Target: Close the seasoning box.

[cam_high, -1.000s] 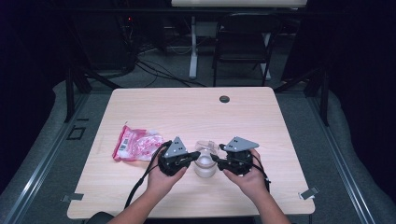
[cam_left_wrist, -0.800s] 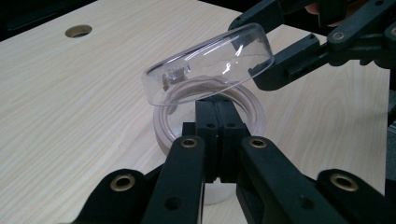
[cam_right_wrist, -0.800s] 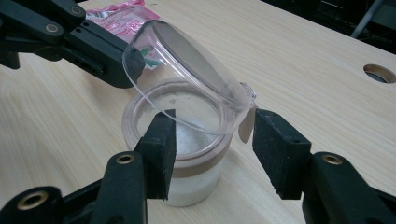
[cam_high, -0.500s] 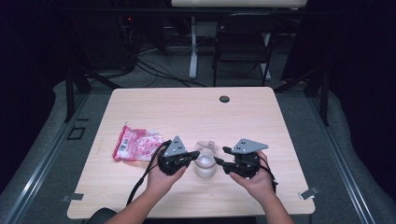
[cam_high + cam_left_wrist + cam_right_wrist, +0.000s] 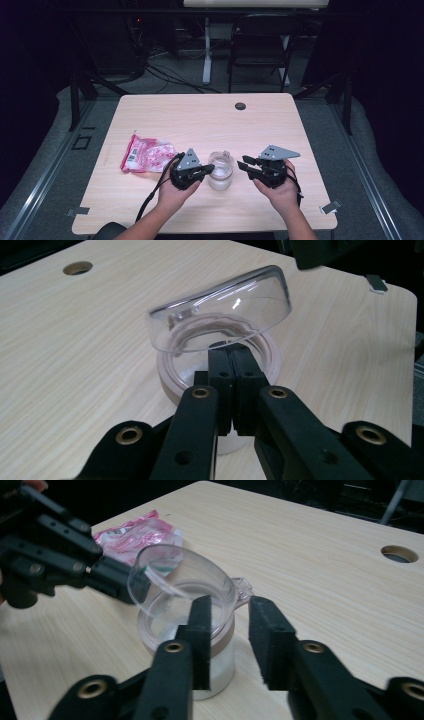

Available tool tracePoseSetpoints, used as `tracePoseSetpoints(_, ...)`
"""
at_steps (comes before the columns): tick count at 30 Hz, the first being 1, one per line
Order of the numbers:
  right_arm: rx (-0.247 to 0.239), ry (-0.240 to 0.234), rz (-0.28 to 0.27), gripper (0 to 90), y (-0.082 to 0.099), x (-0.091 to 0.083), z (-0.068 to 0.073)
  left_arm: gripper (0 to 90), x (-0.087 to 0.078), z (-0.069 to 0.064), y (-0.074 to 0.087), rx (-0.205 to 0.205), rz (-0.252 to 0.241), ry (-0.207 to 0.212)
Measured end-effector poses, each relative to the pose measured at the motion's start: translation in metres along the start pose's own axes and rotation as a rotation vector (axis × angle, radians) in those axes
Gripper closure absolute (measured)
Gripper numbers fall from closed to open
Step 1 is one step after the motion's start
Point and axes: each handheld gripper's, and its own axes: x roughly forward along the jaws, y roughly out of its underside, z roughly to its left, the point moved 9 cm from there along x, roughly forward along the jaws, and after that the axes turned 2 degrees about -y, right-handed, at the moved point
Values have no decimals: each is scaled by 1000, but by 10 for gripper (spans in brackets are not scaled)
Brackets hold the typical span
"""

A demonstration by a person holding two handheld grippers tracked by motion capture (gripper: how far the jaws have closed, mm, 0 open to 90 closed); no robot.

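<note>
The jar (image 5: 220,172) stands on the table (image 5: 200,120), right of the pink packet (image 5: 146,154). Its clear hinged lid (image 5: 225,310) is tipped open above the rim. The left gripper (image 5: 206,170) is clamped on the jar's rim. The right gripper (image 5: 242,165), just right of the jar, has been closing its jaws; they stand partly apart with nothing between them.

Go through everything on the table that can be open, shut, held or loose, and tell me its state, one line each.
Small clear plastic jar: upright on the wooden table, open.
Clear domed hinged lid: flipped up, tilted over the mouth.
Left gripper: shut, pinching the jar's rim.
Right gripper: jaws apart, just been closing, nothing pressed between them, beside the jar.
Pink and white plastic packet: lying flat, untouched.
</note>
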Motion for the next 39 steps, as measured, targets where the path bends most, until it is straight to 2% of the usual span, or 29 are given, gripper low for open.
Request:
tracePoseSetpoints(4,-8,11,-5,786,-3,4,2,885,2,-3,3,3,11,3)
tracePoseSetpoints(8,-15,15,-23,787,-7,8,5,886,1,-4,6,-4,16,-1)
tracePoseSetpoints(12,4,-9,-34,776,-12,12,8,885,0,-4,7,-9,16,-1)
tracePoseSetpoints(19,-26,-37,-8,752,-9,25,20,885,-2,-6,10,-5,23,-4)
tracePoseSetpoints(39,-43,-66,31,719,-5,34,24,870,-1,-8,22,-10,63,0)
